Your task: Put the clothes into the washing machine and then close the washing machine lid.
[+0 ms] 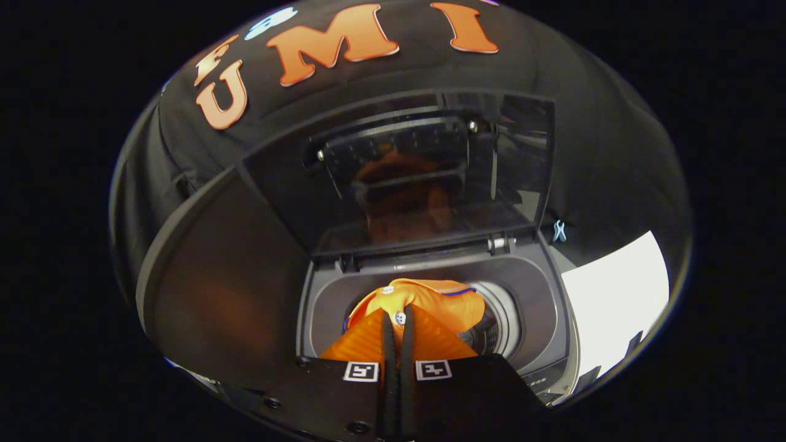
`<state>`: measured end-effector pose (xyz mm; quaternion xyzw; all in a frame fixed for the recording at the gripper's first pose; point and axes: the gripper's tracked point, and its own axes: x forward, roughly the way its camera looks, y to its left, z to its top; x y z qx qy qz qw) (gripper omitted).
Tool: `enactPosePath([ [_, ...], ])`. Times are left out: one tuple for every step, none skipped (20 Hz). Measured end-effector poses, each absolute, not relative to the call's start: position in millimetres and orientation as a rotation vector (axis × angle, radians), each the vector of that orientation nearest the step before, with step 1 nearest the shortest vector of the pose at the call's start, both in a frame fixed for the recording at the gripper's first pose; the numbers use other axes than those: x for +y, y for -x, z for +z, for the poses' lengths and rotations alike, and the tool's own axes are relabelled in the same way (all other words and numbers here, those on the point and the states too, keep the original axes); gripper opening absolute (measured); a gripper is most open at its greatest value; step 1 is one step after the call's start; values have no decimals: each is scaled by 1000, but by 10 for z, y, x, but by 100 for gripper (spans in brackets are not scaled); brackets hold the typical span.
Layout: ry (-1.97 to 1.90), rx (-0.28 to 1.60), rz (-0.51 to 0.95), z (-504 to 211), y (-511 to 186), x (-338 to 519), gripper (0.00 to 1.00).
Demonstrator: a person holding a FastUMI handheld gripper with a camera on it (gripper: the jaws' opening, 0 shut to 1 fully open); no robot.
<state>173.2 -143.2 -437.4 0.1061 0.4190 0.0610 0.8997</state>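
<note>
A top-loading washing machine (534,307) stands below me with its glass lid (424,178) raised upright at the back. An orange garment (430,301) with a white button and a blue trim line hangs over the round drum opening (500,319). My gripper (398,319) is shut on the orange garment, its fingers pinching the cloth near the button, just above the drum. The lid's glass mirrors the orange cloth.
A dark curved panel (227,288) rises to the left of the machine. A white surface (614,294) lies to the right of it. The machine's control strip (546,377) runs along its near right edge. Black cloth wall stands behind.
</note>
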Motion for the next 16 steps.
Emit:
enactPosePath([
  [-216, 888, 126, -4517, -1734, -1418, 8],
  [-213, 904, 119, -4649, -1729, -1433, 8],
  [-210, 921, 113, -4758, -1724, -1444, 8],
  [-208, 936, 110, -4865, -1725, -1443, 9],
  [-204, 956, 98, -4977, -1730, -1458, 8],
  [-201, 978, 98, -5074, -1720, -1457, 9],
  [-197, 988, 85, -5142, -1724, -1463, 8],
  [-190, 1005, 82, -5233, -1709, -1461, 9],
  [-184, 1008, 75, -5279, -1717, -1471, 9],
  [-176, 1015, 68, -5344, -1716, -1483, 9],
  [-169, 1032, 59, -5400, -1695, -1500, 9],
  [-170, 1043, 54, -5448, -1686, -1497, 21],
  [-177, 1048, 41, -5481, -1666, -1485, 34],
  [-185, 1049, 33, -5481, -1660, -1498, 46],
  [-189, 1055, 24, -5488, -1649, -1510, 59],
  [-198, 1064, 32, -5512, -1636, -1485, 71],
])
